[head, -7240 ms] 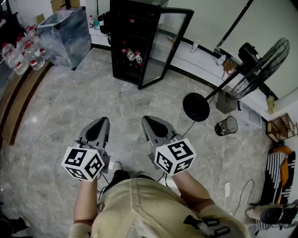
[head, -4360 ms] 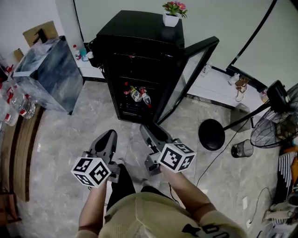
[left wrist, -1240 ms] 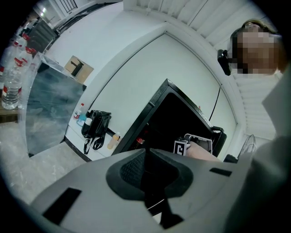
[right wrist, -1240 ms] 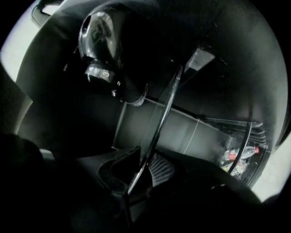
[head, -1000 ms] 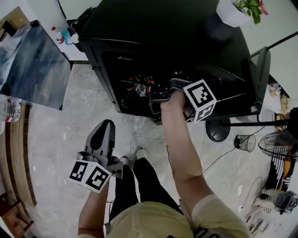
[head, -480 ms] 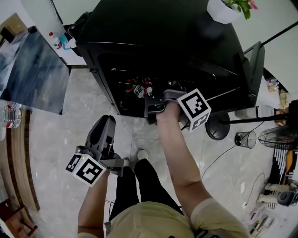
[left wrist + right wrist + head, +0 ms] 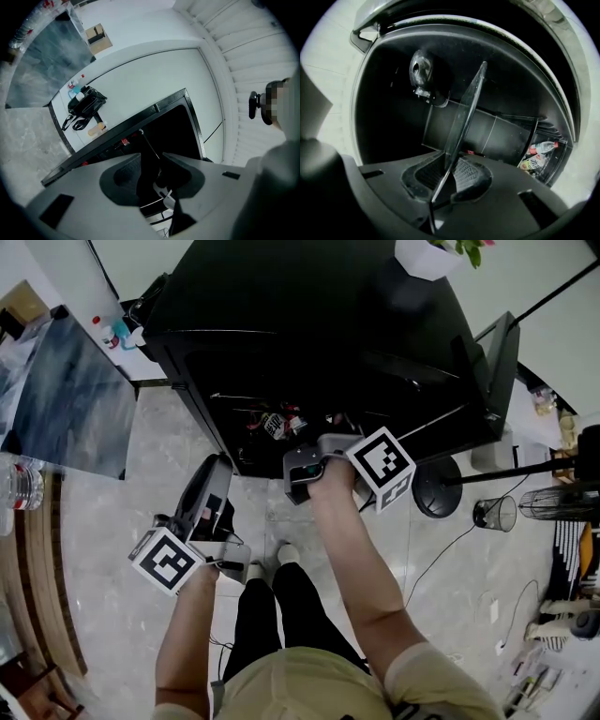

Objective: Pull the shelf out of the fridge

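Shelf (image 7: 464, 108) sits inside black fridge (image 7: 309, 306), front edge at fridge mouth, clamped between pads of right gripper (image 7: 447, 171). Bottles (image 7: 539, 149) lie lower in fridge. Left gripper (image 7: 150, 161) hangs low over floor (image 7: 122, 521), facing fridge, jaws just been opening, nothing between them.

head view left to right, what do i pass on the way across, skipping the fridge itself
water bottle → grey marbled box → left gripper (jaws just been opening, nothing between them) → right gripper, shut on the shelf → round fan base → wire bin
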The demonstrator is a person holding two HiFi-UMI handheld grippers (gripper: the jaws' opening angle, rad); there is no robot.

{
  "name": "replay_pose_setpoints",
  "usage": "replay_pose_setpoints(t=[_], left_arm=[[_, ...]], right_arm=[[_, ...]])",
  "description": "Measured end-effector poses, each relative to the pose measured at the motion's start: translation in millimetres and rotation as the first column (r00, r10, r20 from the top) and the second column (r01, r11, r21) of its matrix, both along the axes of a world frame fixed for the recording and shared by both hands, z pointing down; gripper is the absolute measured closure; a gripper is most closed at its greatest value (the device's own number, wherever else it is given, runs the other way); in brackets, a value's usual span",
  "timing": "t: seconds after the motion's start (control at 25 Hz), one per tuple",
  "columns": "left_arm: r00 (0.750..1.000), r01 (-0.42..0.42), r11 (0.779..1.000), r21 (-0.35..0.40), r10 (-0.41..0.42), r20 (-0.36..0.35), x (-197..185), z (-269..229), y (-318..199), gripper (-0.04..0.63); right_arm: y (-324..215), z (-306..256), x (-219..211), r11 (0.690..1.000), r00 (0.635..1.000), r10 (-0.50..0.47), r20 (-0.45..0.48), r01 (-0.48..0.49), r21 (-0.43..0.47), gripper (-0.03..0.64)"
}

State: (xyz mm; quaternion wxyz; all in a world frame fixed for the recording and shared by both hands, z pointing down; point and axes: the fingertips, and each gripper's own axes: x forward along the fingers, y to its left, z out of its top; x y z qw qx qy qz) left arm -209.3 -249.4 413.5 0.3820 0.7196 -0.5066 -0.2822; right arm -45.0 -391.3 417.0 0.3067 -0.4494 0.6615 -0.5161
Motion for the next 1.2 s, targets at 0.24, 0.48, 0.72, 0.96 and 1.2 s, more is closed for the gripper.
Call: replay_pose_setpoints(t=[0.24, 0.48, 0.72, 0.96, 1.2], left_arm=[[1.0, -0.02, 0.999, 0.028, 0.019, 0.021, 7, -12, -16, 0.469], [1.0, -0.031, 0.999, 0.03, 0.031, 0.002, 12, -11, -29, 0.466], [0.999, -0.04, 0.999, 0.029, 0.041, -0.023, 20, -13, -38, 0.46], [0.998, -0.033, 0.999, 0.025, 0.035, -0.059, 20, -14, -41, 0.453], [0.996, -0.036, 0.999, 0.003, 0.036, -0.086, 24, -10, -39, 0.439]], right_arm=[[12, 0, 0, 1.0, 1.0, -0.027, 0.0, 0.027, -0.001, 0.561], [23, 0, 0, 0.999, 0.998, -0.052, 0.017, 0.053, -0.011, 0.564], [35, 0, 1, 0.998, 0.998, -0.064, 0.019, 0.065, -0.01, 0.564], [46, 0, 0, 0.997, 0.997, -0.077, 0.013, 0.077, -0.009, 0.563], [51, 0, 2, 0.997, 0.997, -0.077, 0.016, 0.077, -0.011, 0.563]])
